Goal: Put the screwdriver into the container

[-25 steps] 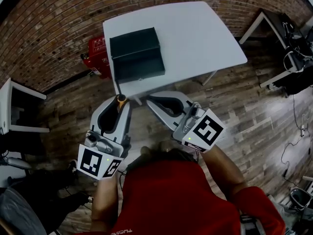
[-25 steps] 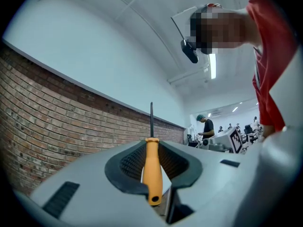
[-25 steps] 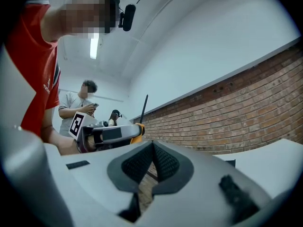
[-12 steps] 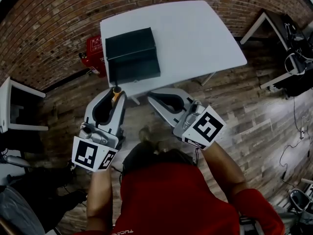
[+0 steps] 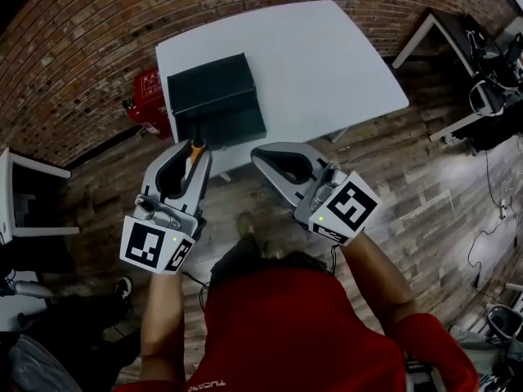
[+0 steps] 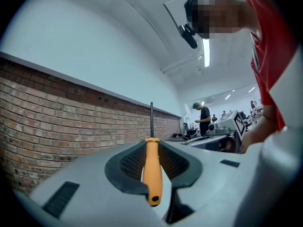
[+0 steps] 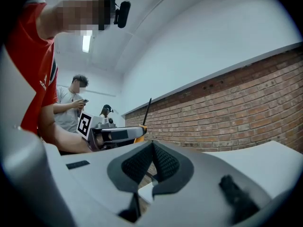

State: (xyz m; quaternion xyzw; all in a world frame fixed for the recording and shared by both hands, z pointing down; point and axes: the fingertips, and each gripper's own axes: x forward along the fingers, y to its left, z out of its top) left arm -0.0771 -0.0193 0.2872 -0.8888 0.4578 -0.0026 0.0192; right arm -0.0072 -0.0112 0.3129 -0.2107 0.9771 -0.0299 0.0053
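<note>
Head view, with both gripper views. The left tongs [image 5: 193, 149] are clamped on the screwdriver [image 6: 152, 169]. Its orange handle sits between the ribbed pads, and the dark shaft runs forward past the tips, so the tool's long axis follows that of the tongs. The right tongs [image 7: 152, 161] are closed pad against pad with nothing between them, held beside the left pair and level with it.

The dark rectangular container [image 5: 214, 100] stands at the near left part of the white counter [image 5: 327, 64], directly ahead of the left tongs. In the head view the screwdriver's tip appears close to the container's near wall, though the height of the tool above it cannot be read. The left tongs are the nearer pair and carry the tool.

Judged from this layout, the coming move is a short advance along the shaft's own axis, then a downward tilt over the container before release.
</note>
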